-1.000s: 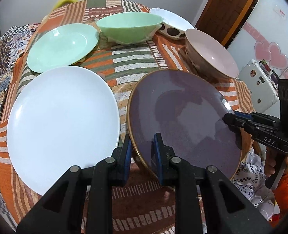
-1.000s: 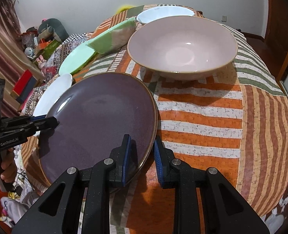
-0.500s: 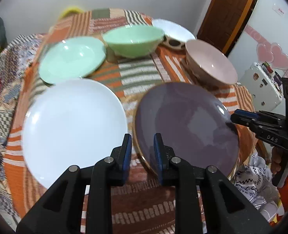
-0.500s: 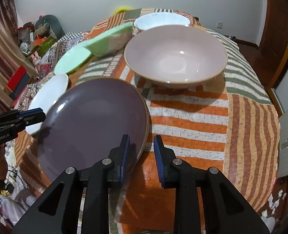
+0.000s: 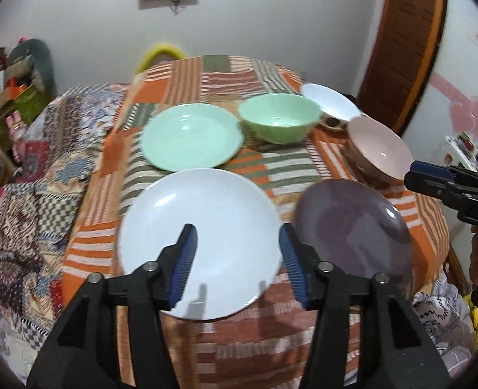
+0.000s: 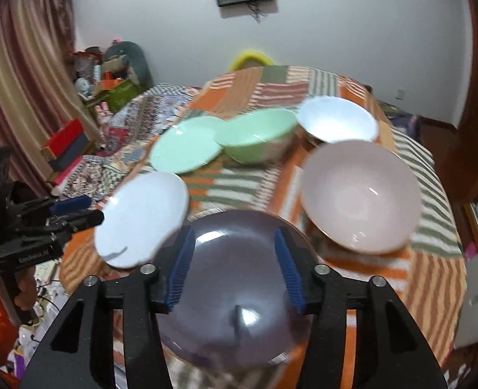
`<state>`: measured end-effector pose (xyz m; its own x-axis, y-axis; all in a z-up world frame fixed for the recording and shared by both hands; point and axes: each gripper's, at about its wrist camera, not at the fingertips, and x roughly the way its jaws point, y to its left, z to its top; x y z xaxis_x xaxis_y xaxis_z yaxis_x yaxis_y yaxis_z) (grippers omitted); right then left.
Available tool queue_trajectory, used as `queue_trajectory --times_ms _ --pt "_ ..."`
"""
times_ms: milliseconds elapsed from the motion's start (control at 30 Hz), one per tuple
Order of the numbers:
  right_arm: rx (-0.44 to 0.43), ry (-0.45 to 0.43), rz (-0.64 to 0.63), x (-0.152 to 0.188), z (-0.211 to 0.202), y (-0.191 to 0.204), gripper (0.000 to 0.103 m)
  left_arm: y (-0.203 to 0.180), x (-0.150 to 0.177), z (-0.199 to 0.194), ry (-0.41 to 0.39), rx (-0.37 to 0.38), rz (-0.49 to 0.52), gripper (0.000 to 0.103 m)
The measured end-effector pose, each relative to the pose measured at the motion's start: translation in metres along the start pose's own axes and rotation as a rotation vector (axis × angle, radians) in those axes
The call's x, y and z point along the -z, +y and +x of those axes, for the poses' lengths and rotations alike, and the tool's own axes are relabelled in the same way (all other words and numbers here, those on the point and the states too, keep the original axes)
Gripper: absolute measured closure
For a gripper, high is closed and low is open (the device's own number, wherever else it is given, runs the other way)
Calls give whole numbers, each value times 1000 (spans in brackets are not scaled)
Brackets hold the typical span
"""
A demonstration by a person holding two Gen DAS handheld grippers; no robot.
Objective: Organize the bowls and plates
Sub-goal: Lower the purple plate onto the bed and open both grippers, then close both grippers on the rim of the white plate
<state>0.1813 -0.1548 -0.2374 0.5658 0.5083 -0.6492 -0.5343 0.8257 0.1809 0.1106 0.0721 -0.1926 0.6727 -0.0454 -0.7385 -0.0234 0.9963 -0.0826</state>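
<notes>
A purple plate (image 5: 352, 227) (image 6: 235, 291) lies flat at the table's near edge, beside a large white plate (image 5: 200, 227) (image 6: 141, 217). Behind them stand a mint plate (image 5: 190, 139) (image 6: 183, 149), a mint bowl (image 5: 279, 121) (image 6: 258, 136), a pink bowl (image 5: 379, 155) (image 6: 358, 191) and a white bowl (image 5: 331, 102) (image 6: 336, 120). My left gripper (image 5: 237, 259) is open and empty above the white plate. My right gripper (image 6: 232, 265) is open and empty above the purple plate. Each gripper shows in the other's view, the right one (image 5: 433, 184) and the left one (image 6: 76, 210).
The round table (image 5: 226, 74) wears an orange, green and brown striped cloth. A patterned quilt (image 5: 38, 178) lies to its left, with cluttered boxes (image 6: 67, 149) beyond. A wooden door (image 5: 401, 39) stands at the right. A yellow chair back (image 5: 161, 53) rises behind the table.
Both grippers let go of the purple plate's rim, opened wide and drew back and up. The plate now lies flat. The left gripper shifted over the white plate.
</notes>
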Motion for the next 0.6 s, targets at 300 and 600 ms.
queue_trajectory --times_ms 300,600 --pt "-46 49 -93 -21 50 42 53 68 12 9 49 -84 -129 45" --pt "-78 167 -118 -28 105 59 53 114 38 43 144 -73 -225 45"
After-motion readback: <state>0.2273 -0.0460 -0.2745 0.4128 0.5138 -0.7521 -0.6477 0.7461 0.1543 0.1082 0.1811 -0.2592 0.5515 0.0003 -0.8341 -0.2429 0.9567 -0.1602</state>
